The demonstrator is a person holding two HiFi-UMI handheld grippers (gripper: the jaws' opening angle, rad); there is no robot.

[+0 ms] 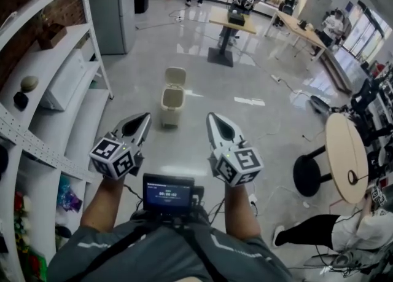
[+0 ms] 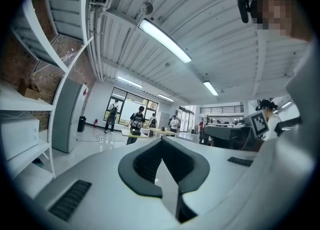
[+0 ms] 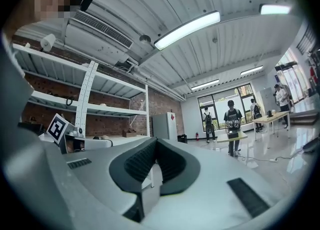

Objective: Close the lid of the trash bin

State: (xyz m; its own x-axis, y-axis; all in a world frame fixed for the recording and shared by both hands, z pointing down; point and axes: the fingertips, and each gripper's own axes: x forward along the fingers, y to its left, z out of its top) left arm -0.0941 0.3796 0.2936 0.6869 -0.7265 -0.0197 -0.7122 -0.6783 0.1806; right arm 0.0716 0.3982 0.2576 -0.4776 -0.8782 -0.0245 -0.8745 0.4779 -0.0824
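A small cream trash bin (image 1: 172, 104) stands on the grey floor ahead of me, its lid (image 1: 175, 77) tipped up and open. My left gripper (image 1: 144, 118) hovers short of the bin and to its left, jaws shut with nothing in them. To the bin's right, my right gripper (image 1: 212, 117) is held at the same height, also shut and empty. Both stay well apart from the bin. In the left gripper view the left gripper (image 2: 161, 142) points out across the room. The right gripper (image 3: 155, 141) does the same in the right gripper view. Neither of those views shows the bin.
White shelving (image 1: 58, 90) runs along the left. A grey cabinet (image 1: 113, 4) stands beyond it. A round table (image 1: 344, 155) and a black stool (image 1: 310, 175) are at the right, with a person's leg (image 1: 307, 231) near them. Desks (image 1: 230, 19) and people stand farther back.
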